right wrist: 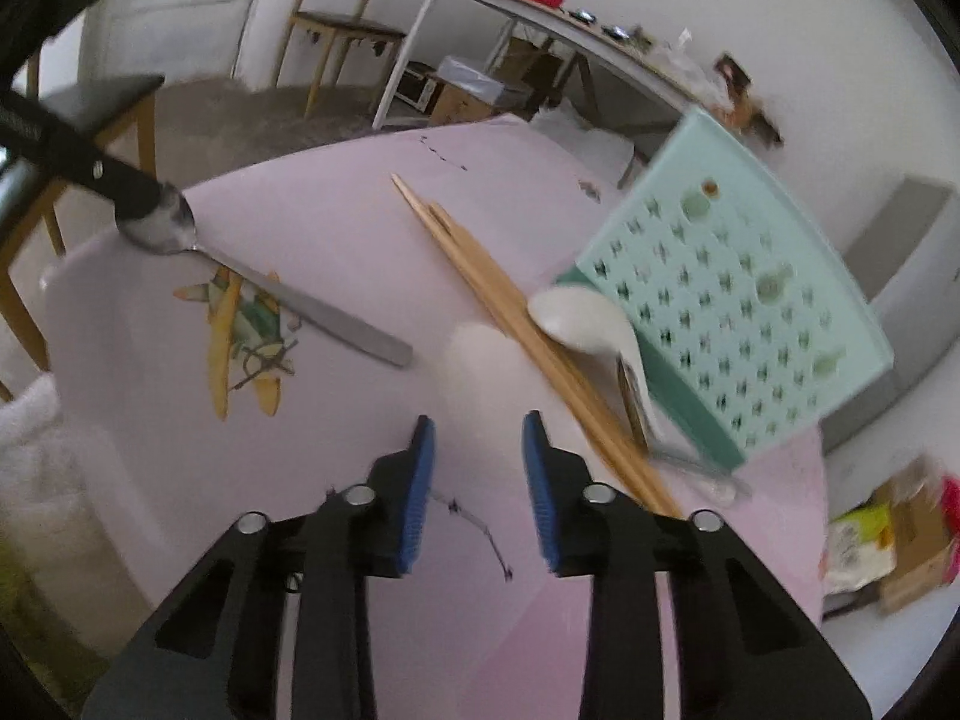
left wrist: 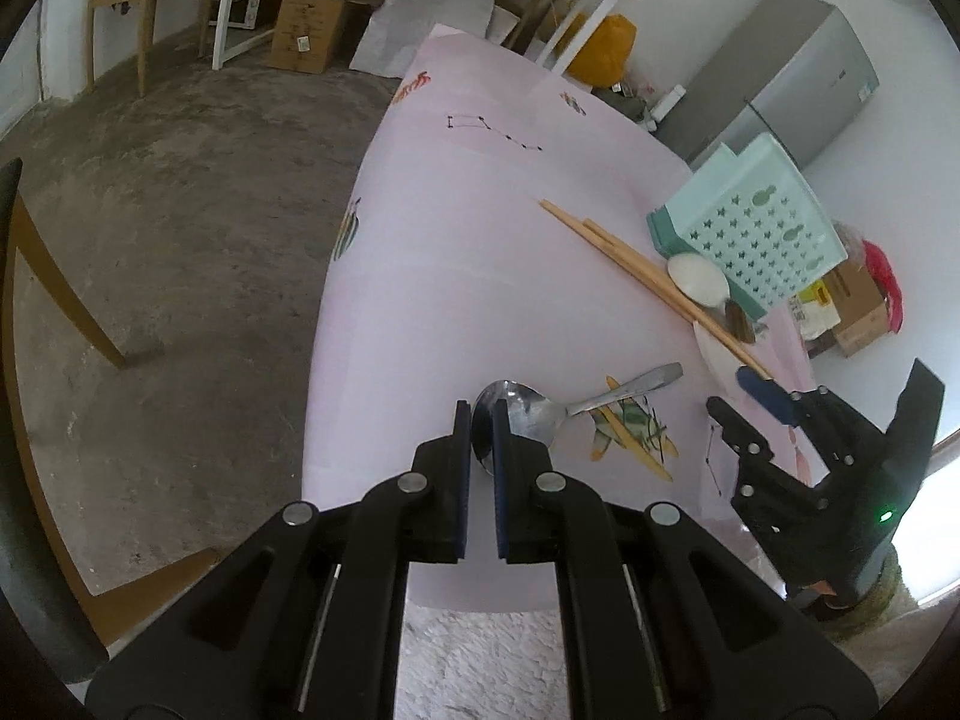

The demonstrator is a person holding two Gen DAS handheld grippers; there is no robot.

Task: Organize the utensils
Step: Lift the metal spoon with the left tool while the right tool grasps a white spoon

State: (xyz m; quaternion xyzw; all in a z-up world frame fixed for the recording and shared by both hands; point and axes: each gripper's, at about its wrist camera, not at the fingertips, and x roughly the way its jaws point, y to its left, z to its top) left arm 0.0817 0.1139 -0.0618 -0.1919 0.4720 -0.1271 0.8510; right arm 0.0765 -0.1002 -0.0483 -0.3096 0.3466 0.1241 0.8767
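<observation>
The metal spoon [left wrist: 528, 414] lies on the pink table [left wrist: 450, 252], and the left gripper [left wrist: 482, 420] pinches its bowl tight. The spoon's handle points toward the chopsticks [right wrist: 498, 300], which lie beside a white spoon [right wrist: 576, 315] and a green basket [right wrist: 738, 300]. The right gripper [right wrist: 477, 450] hangs over the table with its jaws apart and nothing between them.
</observation>
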